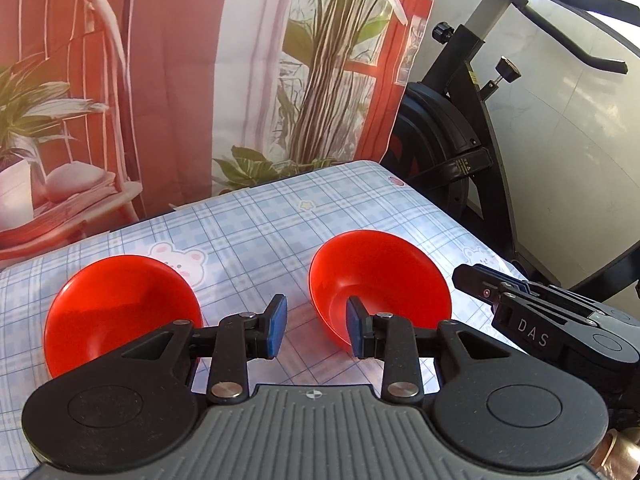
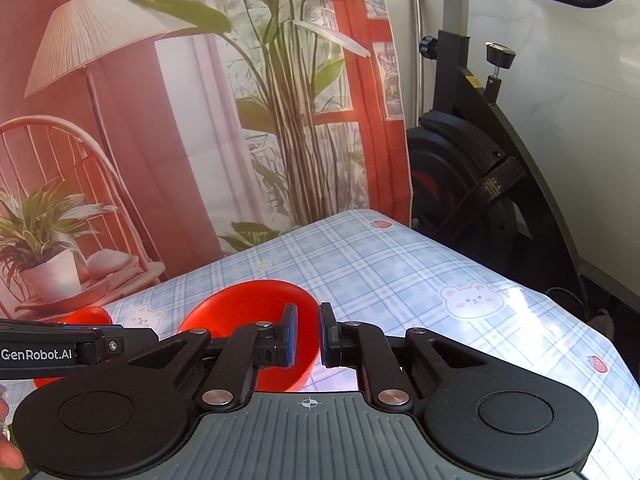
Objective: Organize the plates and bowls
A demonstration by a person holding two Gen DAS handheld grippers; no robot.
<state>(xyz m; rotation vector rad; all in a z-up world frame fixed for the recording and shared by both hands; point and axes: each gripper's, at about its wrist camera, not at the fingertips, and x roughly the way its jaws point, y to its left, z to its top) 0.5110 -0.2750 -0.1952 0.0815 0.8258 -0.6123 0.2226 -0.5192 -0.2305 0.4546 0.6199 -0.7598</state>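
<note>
- Two red bowls sat on a table covered with a blue plaid cloth (image 1: 248, 232) printed with little bears.
- In the left wrist view, the left bowl (image 1: 120, 312) lay near the cloth's left side, and the right bowl (image 1: 380, 284) lay to its right, well apart from it with bare cloth between them.
- The left gripper (image 1: 318, 326) hovered over the gap between the two bowls, its blue pads parted and nothing between them; it was released, gripping neither bowl.
- Its right finger (image 1: 356, 332) overlapped the near rim of the right bowl in the picture; whether it touched could not be told.
- The right gripper (image 2: 308, 338) showed its pads with only a narrow gap between them and nothing clamped there; it stood just parted and empty.
- In the right wrist view, the right bowl (image 2: 248, 312) lay just behind and left of those fingertips, its rim partly hidden by the left finger.
- The other bowl (image 2: 88, 316) peeked out at the far left, behind the left gripper's black body.
- A printed backdrop (image 2: 160, 120) of plants, lamp and chair hung behind the table, and an exercise bike (image 2: 480, 160) stood beyond the right edge.
</note>
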